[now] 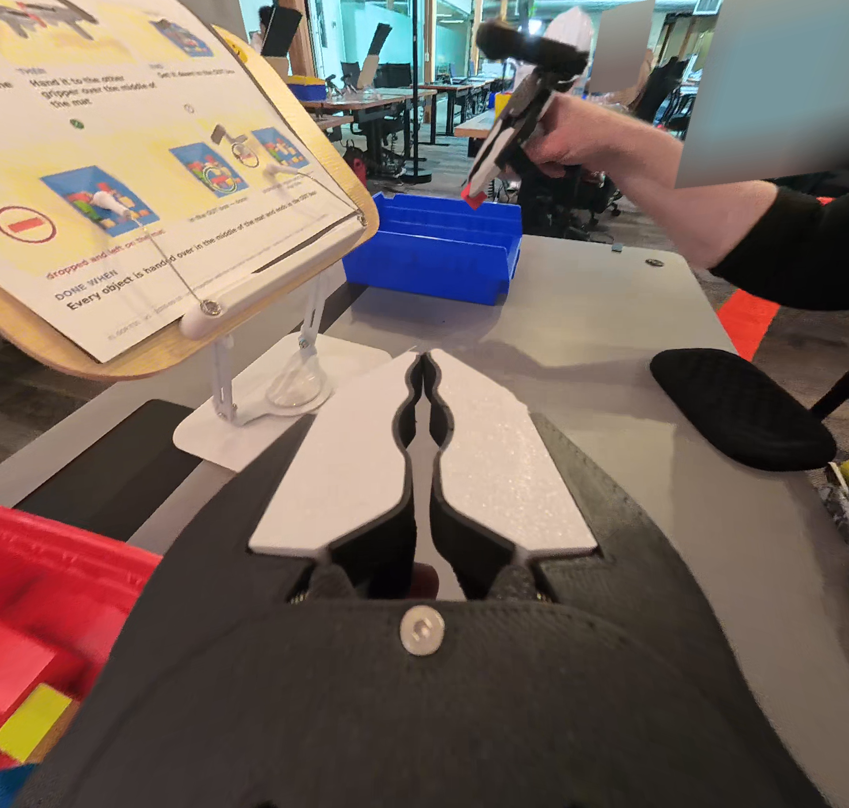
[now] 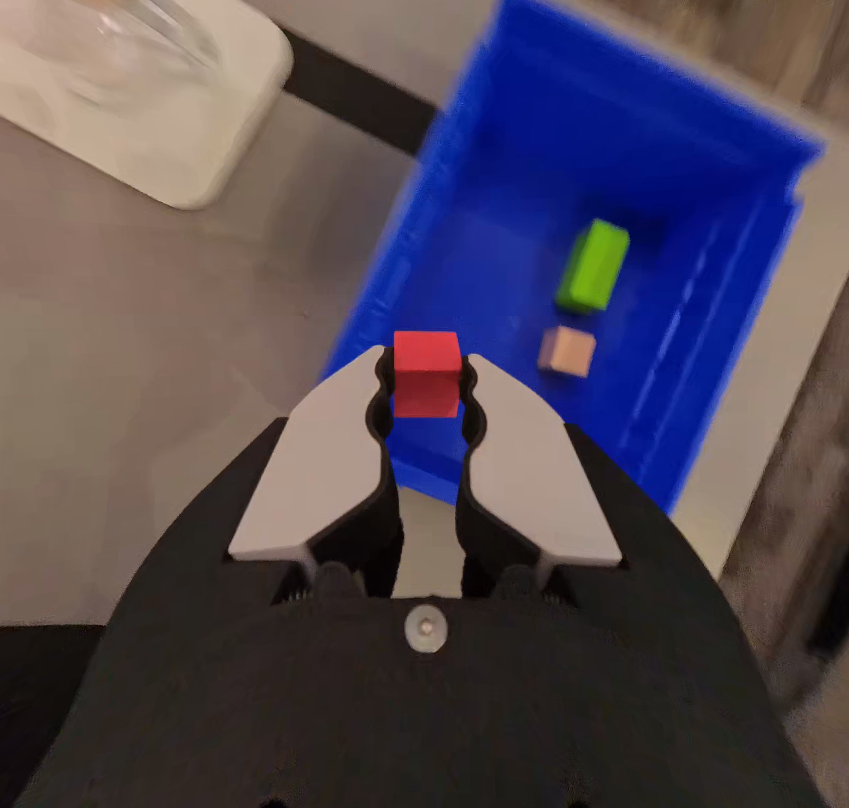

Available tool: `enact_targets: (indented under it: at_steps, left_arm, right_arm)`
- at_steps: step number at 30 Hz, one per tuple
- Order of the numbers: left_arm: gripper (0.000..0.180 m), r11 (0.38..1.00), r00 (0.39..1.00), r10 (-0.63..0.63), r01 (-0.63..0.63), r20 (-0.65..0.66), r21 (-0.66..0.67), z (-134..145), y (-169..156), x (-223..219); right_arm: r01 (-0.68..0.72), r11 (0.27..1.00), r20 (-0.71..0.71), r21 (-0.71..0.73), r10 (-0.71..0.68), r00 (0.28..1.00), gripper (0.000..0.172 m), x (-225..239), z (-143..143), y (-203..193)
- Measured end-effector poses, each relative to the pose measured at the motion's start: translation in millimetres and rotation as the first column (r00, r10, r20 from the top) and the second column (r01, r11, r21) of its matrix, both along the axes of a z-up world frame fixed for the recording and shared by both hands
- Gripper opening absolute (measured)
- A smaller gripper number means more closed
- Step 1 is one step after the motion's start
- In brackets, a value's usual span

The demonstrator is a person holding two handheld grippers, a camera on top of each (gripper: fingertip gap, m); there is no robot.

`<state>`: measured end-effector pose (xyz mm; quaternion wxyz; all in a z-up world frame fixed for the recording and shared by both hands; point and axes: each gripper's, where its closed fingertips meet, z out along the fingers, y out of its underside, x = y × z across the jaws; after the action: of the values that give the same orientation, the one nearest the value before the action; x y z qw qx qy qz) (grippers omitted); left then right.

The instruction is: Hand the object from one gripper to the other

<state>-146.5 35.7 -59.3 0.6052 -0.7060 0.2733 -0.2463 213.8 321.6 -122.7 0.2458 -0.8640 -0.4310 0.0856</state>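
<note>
My right gripper (image 2: 427, 363) is shut on a red cube (image 2: 426, 372), with both pads pressed on its sides, above the near edge of the blue bin (image 2: 689, 156). A green block (image 2: 592, 264) and a tan cube (image 2: 567, 351) lie in that bin. In the left wrist view the right gripper (image 1: 473, 195) hangs tilted over the blue bin (image 1: 432, 257) with the red cube (image 1: 474, 198) at its tips. My left gripper (image 1: 422, 357) is shut with nothing between its tips, low over the grey table (image 1: 597, 326).
A document stand with an instruction sheet (image 1: 151, 165) rises at the left on a white base (image 1: 257, 423). A red bin (image 1: 59, 602) with coloured blocks is at the lower left. A black pad (image 1: 739, 409) lies at the right. A person's hand and sleeve (image 1: 689, 198) hold the right gripper. The grippers' ends are close to 45 centimetres from one another. My right gripper's tips are some 20 centimetres from the green block (image 2: 592, 264).
</note>
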Motion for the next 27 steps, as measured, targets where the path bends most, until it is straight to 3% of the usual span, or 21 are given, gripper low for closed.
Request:
enact_targets:
  at_steps: [5,12,22,27]
  left_arm:
    - [0.000,0.999,0.999,0.011,-0.013,-0.036,-0.041,-13.9,0.5,-0.7]
    - [0.000,0.996,0.998,0.017,-0.023,-0.063,-0.089,-26.6,-1.7,-7.3]
    - [0.000,0.992,0.998,0.040,-0.046,-0.056,-0.121,-37.1,-3.3,-18.2]
    - [0.003,0.988,0.993,0.080,-0.091,-0.088,-0.122,-31.9,-8.0,-35.6]
  right_arm:
    - [0.164,0.975,0.204,-0.148,-0.132,0.970,0.025,47.4,-68.4,27.6]
    - [0.272,0.936,0.294,-0.223,-0.201,0.934,0.026,68.8,-107.9,54.7]
    - [0.299,0.920,0.353,-0.253,-0.200,0.914,0.026,73.9,-130.3,64.8]
    - [0.293,0.931,0.358,-0.218,-0.203,0.911,0.051,73.2,-125.9,65.9]
